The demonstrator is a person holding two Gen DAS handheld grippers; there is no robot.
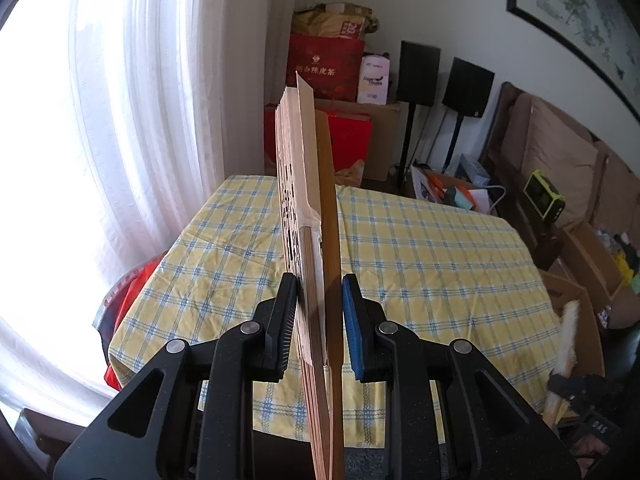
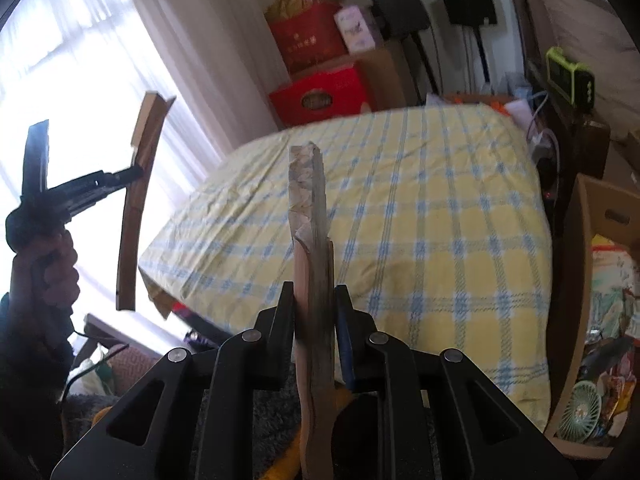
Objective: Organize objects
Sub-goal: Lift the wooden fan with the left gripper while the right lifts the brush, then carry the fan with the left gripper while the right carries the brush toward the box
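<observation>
My left gripper (image 1: 320, 282) is shut on a folded wooden fan (image 1: 308, 160), held edge-on and pointing up and away over the table. In the right wrist view that same fan (image 2: 136, 208) hangs at the left in the left gripper (image 2: 136, 172), with a hand (image 2: 44, 272) on the grip. A second folded fan (image 2: 308, 200), brownish with crumpled paper at its tip, stands between the pads of my right gripper (image 2: 314, 288), which is shut on it. From the left wrist view this fan (image 1: 566, 340) shows blurred at the lower right.
Beneath both grippers lies a table with a yellow and blue checked cloth (image 1: 440, 260) (image 2: 420, 220). Red boxes (image 1: 324, 64) and speakers (image 1: 466, 86) stand behind it. A cardboard box (image 2: 580, 280) with a small green fan (image 2: 580, 408) stands at the right. White curtains (image 1: 140, 120) hang at the left.
</observation>
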